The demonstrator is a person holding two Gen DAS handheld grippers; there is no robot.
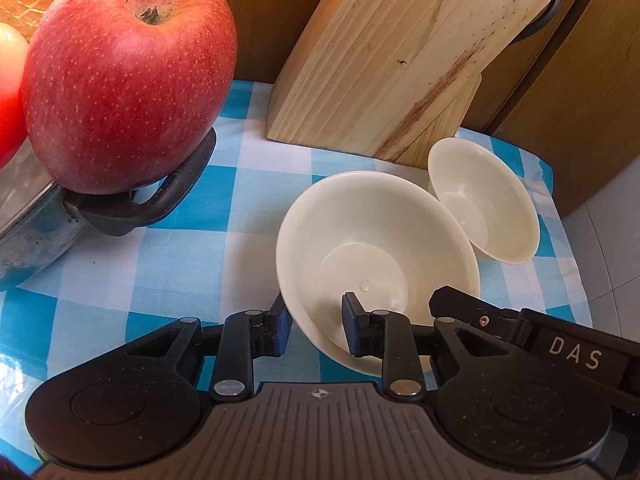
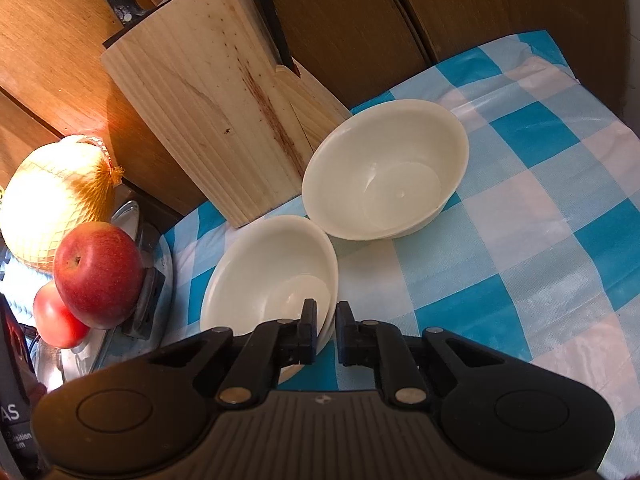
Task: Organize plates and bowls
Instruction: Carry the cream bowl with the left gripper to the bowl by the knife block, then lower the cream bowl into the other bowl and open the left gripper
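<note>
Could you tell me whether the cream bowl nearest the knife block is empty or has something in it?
Empty: the far cream plastic bowl beside the pale wooden knife block shows only its bare inner base.

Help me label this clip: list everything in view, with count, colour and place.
round cream bowls: two, cream, on the cloth before the knife block; near bowl, far bowl
pale wooden knife block: one, light wood, at the back, dark-handled knives in it
red apple: one, red, resting on the pan's black handle
round red fruit: one, red, beside the apple
yellow fruit in orange net: one, yellow, behind the apple
grey metal pan: one, grey, on the apple's side
blue-and-white checked cloth: one, under the bowls
left gripper: one, black, closed on the near bowl's rim
right gripper: one, black, closed on the same bowl's opposite rim
</note>
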